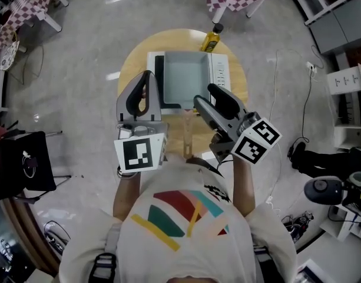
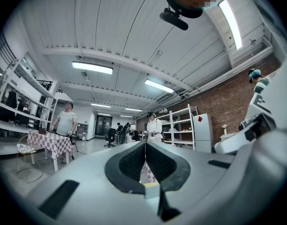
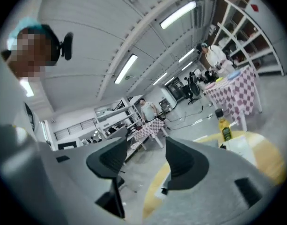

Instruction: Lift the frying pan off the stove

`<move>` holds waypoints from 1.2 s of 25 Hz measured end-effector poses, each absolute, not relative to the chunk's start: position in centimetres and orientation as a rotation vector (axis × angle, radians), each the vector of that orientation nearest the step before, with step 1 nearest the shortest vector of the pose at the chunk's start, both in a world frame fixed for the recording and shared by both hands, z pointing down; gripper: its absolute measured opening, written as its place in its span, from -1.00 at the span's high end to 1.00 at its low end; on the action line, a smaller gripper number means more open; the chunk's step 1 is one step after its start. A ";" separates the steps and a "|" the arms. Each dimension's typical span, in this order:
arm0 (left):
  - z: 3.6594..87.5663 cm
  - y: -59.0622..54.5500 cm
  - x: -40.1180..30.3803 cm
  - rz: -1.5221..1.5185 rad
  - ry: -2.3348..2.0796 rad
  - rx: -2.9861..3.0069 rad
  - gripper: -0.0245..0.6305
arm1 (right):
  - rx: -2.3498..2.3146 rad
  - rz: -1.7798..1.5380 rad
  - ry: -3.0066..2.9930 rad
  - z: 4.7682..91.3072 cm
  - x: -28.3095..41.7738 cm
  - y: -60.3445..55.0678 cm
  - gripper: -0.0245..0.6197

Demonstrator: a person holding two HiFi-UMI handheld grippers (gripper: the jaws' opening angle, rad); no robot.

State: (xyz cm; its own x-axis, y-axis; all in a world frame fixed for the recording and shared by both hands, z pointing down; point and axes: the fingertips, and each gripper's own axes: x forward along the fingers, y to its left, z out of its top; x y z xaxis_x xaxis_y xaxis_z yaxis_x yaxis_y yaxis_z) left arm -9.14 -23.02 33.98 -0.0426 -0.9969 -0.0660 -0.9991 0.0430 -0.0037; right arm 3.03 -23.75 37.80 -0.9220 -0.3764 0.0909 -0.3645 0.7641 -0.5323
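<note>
1. The square, pale grey-blue frying pan (image 1: 183, 78) with a light wooden handle sits on the flat white stove (image 1: 220, 69) on the round wooden table (image 1: 130, 63) — handle pointing toward the person.
2. Right gripper (image 3: 145, 143): jaws wide apart, nothing between them.
3. Left gripper (image 2: 145, 146): jaws pressed together — empty.

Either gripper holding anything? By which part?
Nothing held. Left gripper: jaws shut on nothing. Right gripper: jaws apart, empty. The pan sits ungripped on the stove.
</note>
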 end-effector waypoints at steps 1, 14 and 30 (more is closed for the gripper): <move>34.0 -23.0 -9.1 0.065 2.231 -2.138 0.91 | -0.559 -0.959 2.904 38.1 3.1 -23.6 0.22; 35.1 -22.6 -9.3 -0.015 2.232 -2.134 0.91 | -0.236 -1.675 2.592 46.9 5.4 -21.9 0.15; 35.9 -22.6 -9.2 -0.053 2.253 -2.133 0.91 | 0.004 -2.219 2.413 56.9 3.8 -17.5 0.15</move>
State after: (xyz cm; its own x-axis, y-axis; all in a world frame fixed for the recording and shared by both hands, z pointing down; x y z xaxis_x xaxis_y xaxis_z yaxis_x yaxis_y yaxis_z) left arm -9.17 -22.58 35.92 -0.0548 -0.9985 -0.0042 -0.9972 0.0550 -0.0514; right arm 3.83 -17.54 56.93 -0.9907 0.0941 0.0986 -0.0904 0.0876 -0.9920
